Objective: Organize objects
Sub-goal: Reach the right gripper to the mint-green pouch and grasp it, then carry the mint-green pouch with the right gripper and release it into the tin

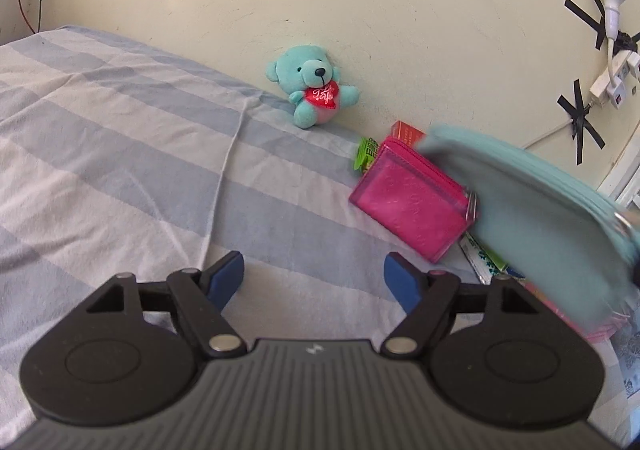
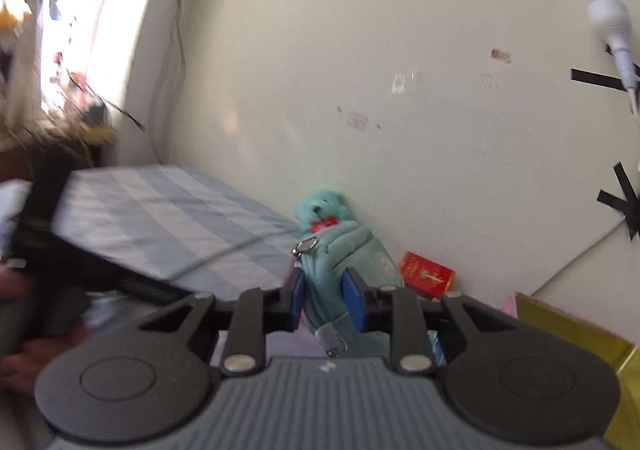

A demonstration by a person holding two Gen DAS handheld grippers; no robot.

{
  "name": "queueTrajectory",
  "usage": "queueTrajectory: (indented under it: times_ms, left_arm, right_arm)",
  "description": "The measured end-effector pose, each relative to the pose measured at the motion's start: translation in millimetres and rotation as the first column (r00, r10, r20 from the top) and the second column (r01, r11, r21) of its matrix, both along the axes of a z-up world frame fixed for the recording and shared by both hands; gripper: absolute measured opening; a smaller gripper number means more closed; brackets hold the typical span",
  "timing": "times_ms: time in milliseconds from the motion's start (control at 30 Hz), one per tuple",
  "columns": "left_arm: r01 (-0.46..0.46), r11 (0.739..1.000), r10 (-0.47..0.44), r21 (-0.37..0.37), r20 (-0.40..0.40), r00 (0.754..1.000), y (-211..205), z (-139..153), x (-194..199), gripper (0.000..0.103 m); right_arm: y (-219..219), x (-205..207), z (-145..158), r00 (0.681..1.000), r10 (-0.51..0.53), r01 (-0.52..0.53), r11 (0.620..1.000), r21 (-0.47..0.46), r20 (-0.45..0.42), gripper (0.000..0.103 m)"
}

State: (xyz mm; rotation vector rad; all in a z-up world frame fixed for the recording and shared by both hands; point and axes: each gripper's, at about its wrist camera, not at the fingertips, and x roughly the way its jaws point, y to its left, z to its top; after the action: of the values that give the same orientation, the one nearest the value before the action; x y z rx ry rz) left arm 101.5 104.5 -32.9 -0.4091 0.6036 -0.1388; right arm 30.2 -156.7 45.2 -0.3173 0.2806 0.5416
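My right gripper is shut on a teal zip pouch and holds it up above the bed. The same pouch shows blurred at the right of the left wrist view. My left gripper is open and empty, low over the striped bed sheet. A pink wallet lies on the bed just right of and beyond it. A teal teddy bear with a red heart sits against the wall; it also shows in the right wrist view, partly behind the pouch.
A red box and a green packet lie by the wall behind the wallet; the red box also shows in the right wrist view. A yellow-green box stands at the right. Taped cables and a power strip hang on the wall.
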Motion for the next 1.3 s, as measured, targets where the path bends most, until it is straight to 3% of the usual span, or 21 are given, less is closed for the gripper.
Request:
queueTrajectory:
  times_ms: [133,233,300,367,433,567,733,933,1133,1200,1267,1300]
  left_arm:
    - [0.003,1.0,-0.003,-0.001,0.001,1.0,-0.5,0.9,-1.9,0.083]
    - [0.003,1.0,-0.003,0.004,0.001,1.0,-1.3,0.9,-2.3,0.084]
    - [0.003,1.0,-0.003,0.006,0.001,1.0,-1.7,0.8,-1.9,0.084]
    - [0.004,1.0,-0.004,0.011,0.001,1.0,-2.2,0.9,-2.2,0.084]
    - [0.01,1.0,-0.01,0.019,-0.001,1.0,-3.3,1.3,-2.0,0.085]
    - [0.044,0.999,-0.044,0.024,0.001,0.999,-10.7,5.6,-3.3,0.085]
    - [0.14,0.989,-0.141,0.039,0.051,0.989,-37.7,21.8,-1.2,0.087]
    - [0.284,0.956,-0.289,0.078,0.063,0.955,-85.7,27.6,7.1,0.087]
    - [0.359,0.927,-0.362,0.104,0.007,0.932,-121.9,13.9,28.1,0.087]
    - [0.381,0.92,-0.381,0.095,-0.011,0.924,-130.6,7.4,32.5,0.087]
    - [0.393,0.913,-0.394,0.108,-0.007,0.919,-135.9,7.0,30.0,0.078]
    - [0.383,0.913,-0.387,0.139,0.001,0.922,-137.2,9.7,25.1,0.076]
  right_arm:
    - [-66.0,-45.8,15.1,0.994,0.055,-0.036,0.98,0.197,-0.093,0.022]
    - [-121.7,-57.5,13.1,0.985,0.009,0.052,0.938,0.343,-0.173,0.025]
    - [-145.9,-59.1,3.0,0.97,-0.136,0.198,0.922,0.332,-0.2,0.028]
    - [-163.4,-55.7,-10.2,0.931,-0.274,0.338,0.895,0.29,-0.241,0.029]
    - [-183.9,-57.2,-22.1,0.902,-0.32,0.404,0.862,0.307,-0.289,0.034]
    - [-196.2,-58.0,-34.8,0.889,-0.315,0.426,0.837,0.345,-0.333,0.039]
    - [-191.4,-59.7,-39.3,0.899,-0.271,0.388,0.856,0.341,-0.345,0.052]
    - [-184.2,-53.0,-50.3,0.889,-0.272,0.391,0.869,0.302,-0.368,0.058]
    - [-200.3,-37.5,-53.1,0.871,-0.295,0.43,0.843,0.322,-0.393,0.071]
    - [-200.7,-25.5,-57.6,0.863,-0.273,0.427,0.844,0.325,-0.425,0.071]
    - [-196.7,-9.8,-66.5,0.848,-0.256,0.429,0.845,0.318,-0.465,0.071]
    - [-195.2,-2.8,-71.5,0.84,-0.237,0.429,0.841,0.329,-0.488,0.065]
